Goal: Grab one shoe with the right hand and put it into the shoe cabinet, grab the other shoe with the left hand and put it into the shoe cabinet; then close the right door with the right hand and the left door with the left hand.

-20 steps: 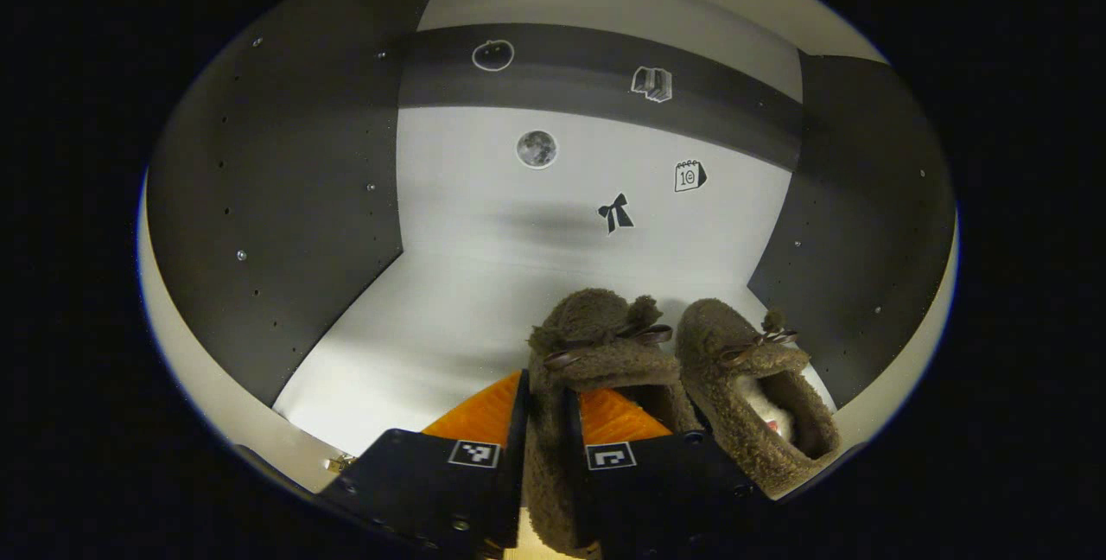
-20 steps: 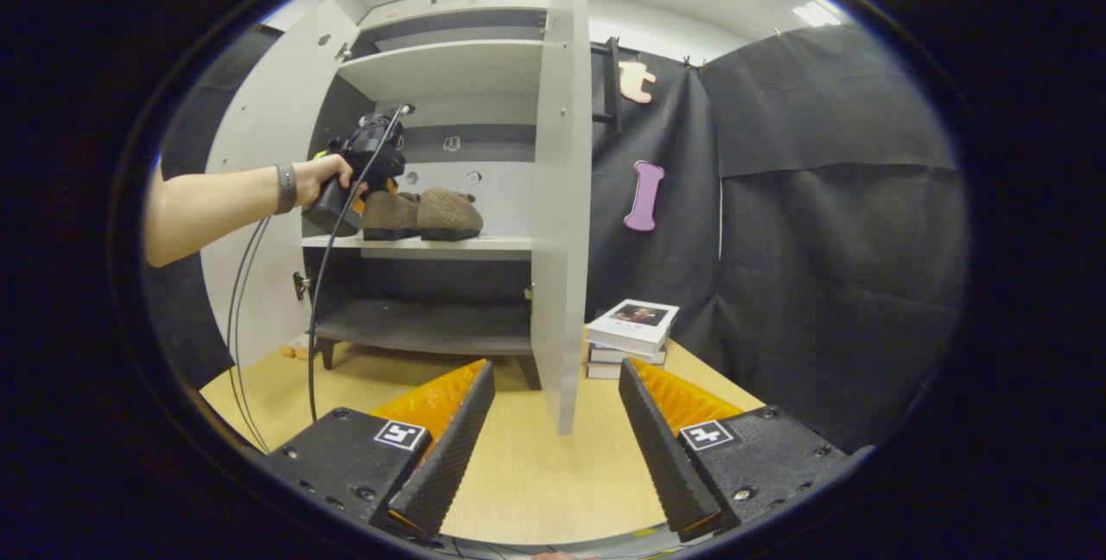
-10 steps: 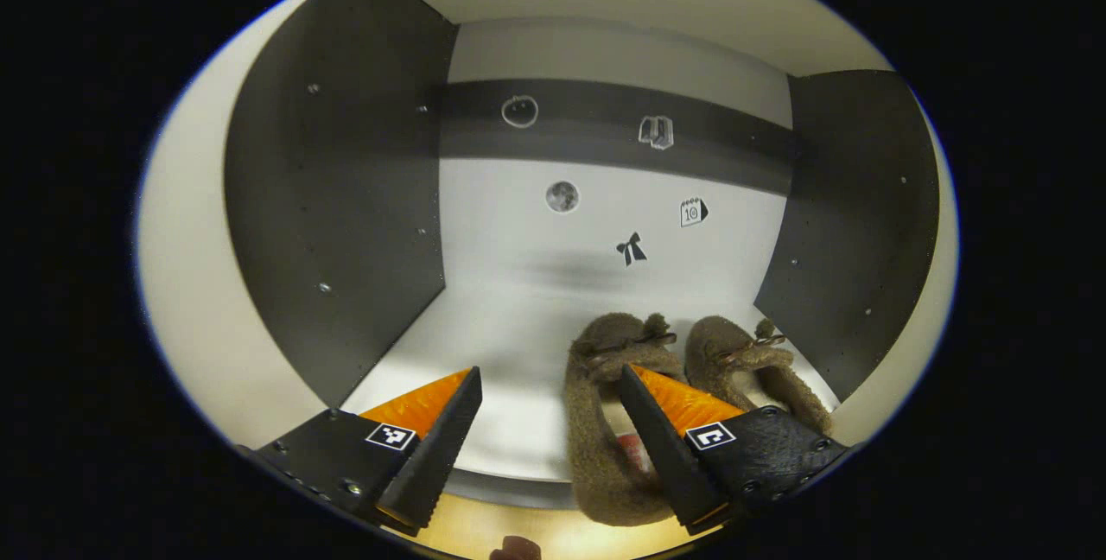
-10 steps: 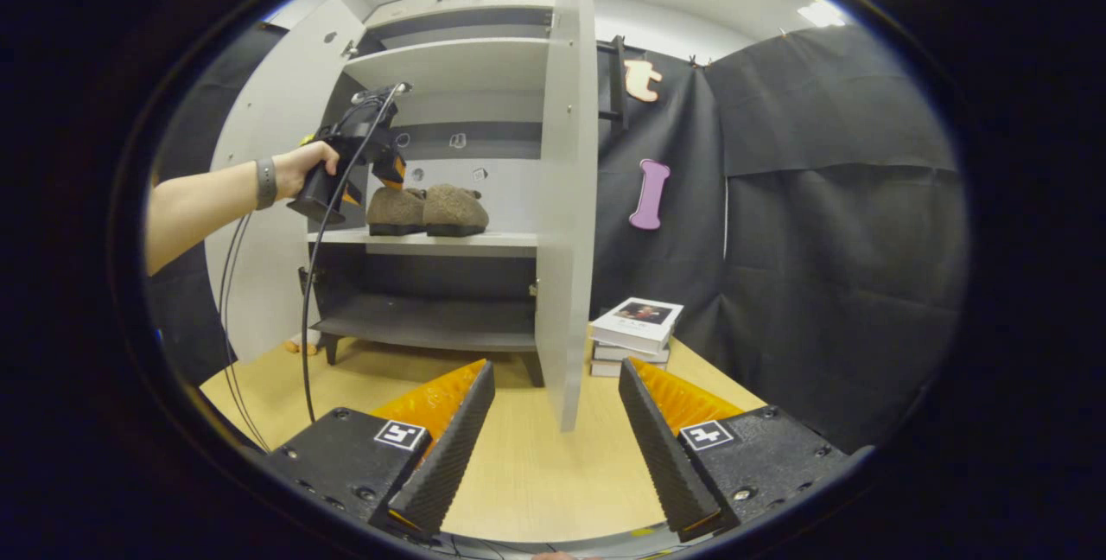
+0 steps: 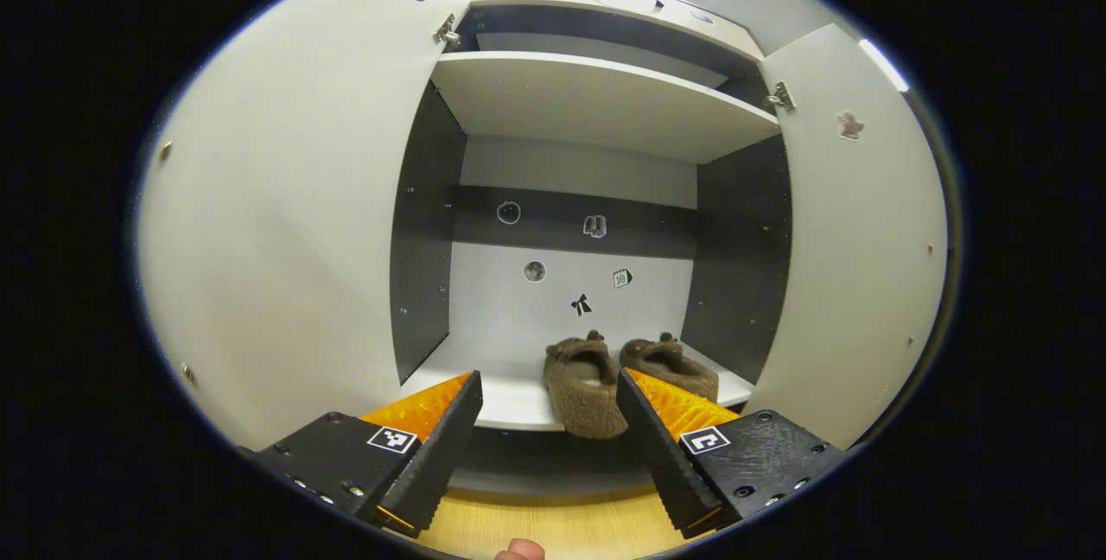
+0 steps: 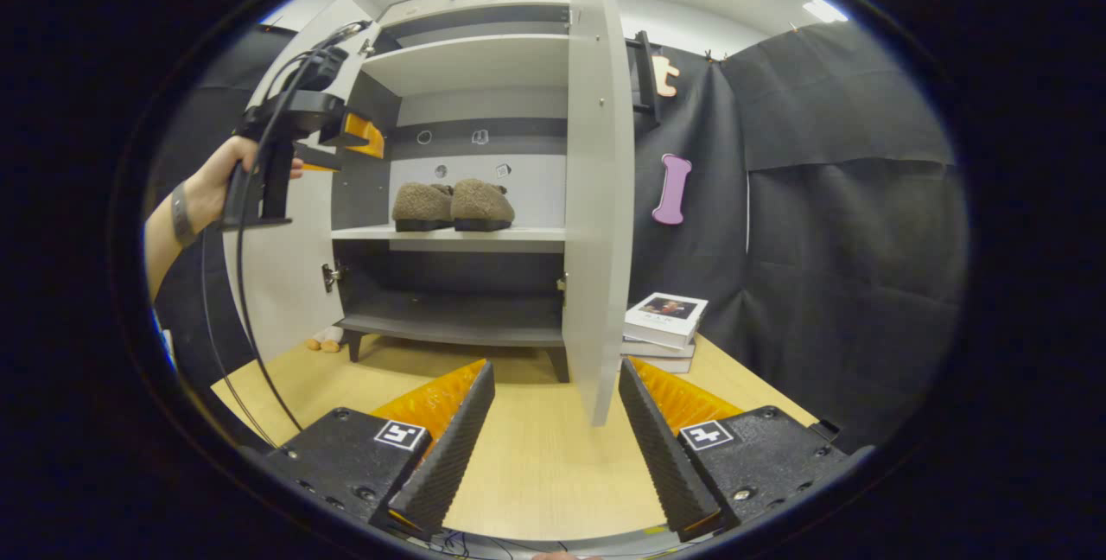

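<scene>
Both grippers were spread and empty. Left gripper point(image 5: 544, 448) hung just in front of the middle shelf point(image 5: 518, 409), fingers apart, nothing between them. Right gripper point(image 6: 553, 448) sat low over the wooden table point(image 6: 536, 474), well back from the cabinet, also spread.

Near risk: right door point(image 6: 596, 197) stood edge-on just beyond the right gripper. Judgement: a push near its hinge side or a glancing contact could slip off the thin edge or swing it only partway.

Farther: left shoe point(image 5: 586, 387) lay with its heel overhanging the shelf's front lip. Judgement: the closing left door point(image 5: 285, 240) might catch that heel, jam, or drag the shoe off. Right shoe point(image 5: 670, 365) sat touching or just beside it, farther in.

Orientation: both shoes lay with long axes running front to back, toes with bows toward the cabinet's rear wall, heels toward the opening, soles flat on the shelf. Seen side-on in the right gripper view, the pair sat in the shelf's middle.
</scene>
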The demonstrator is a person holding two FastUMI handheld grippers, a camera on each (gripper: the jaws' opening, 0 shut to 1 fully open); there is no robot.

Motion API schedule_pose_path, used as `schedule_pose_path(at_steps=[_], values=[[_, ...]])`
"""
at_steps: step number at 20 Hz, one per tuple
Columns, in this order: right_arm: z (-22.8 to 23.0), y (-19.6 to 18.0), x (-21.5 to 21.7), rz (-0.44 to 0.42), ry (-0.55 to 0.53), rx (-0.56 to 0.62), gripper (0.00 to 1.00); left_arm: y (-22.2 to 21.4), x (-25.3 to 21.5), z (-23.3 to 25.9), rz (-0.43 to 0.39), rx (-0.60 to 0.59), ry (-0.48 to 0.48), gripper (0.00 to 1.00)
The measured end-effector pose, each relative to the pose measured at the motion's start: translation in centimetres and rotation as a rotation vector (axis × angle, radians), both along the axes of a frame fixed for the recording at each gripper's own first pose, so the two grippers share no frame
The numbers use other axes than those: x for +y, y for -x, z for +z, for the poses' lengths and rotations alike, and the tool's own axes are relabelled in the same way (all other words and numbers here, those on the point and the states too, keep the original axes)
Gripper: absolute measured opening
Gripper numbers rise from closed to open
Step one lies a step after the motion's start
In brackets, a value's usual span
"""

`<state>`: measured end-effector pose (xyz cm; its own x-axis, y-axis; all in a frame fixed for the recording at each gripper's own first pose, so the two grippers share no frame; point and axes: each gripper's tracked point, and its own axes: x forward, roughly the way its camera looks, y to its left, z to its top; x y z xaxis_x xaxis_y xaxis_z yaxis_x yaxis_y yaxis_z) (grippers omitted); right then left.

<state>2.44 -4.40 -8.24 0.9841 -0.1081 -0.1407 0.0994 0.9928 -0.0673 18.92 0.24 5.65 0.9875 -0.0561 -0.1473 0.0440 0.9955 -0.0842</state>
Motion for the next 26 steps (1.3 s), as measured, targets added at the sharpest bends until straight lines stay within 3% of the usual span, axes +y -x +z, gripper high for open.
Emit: schedule_pose_path(at_steps=[5, 10, 13, 18, 23, 24, 25, 26], values=[[0.1, -0.2, 2.0, 0.054, -0.01, -0.003, 0.92, 8.1, 0.3, -5.0, 0.017, -0.002, 0.046, 0.95], [0.0, -0.1, 3.5, 0.09, 0.002, -0.007, 0.92, 13.8, 1.2, -9.0, 0.081, -0.011, -0.033, 0.95], [1.2, 0.2, 4.2, 0.099, 0.004, -0.024, 0.92, 16.6, 0.8, -9.9, 0.096, -0.025, -0.025, 0.95], [9.7, 0.3, 1.8, 0.103, -0.026, -0.169, 0.92, 19.2, 1.1, -8.6, 0.112, -0.045, -0.007, 0.95], [21.2, -0.5, -7.0, 0.025, -0.042, -0.323, 0.95, 19.5, 0.6, -7.1, 0.087, -0.077, -0.036, 0.95], [23.2, -1.1, -9.1, -0.012, -0.043, -0.347, 0.95, 19.5, 0.5, -7.1, 0.085, -0.076, -0.039, 0.99], [24.6, -1.7, -10.7, -0.032, -0.043, -0.357, 0.94, 19.6, 0.3, -7.3, 0.081, -0.073, -0.041, 0.9], [25.6, -2.5, -11.9, -0.044, -0.044, -0.347, 0.97, 19.8, 0.2, -7.4, 0.075, -0.069, -0.043, 0.95]])
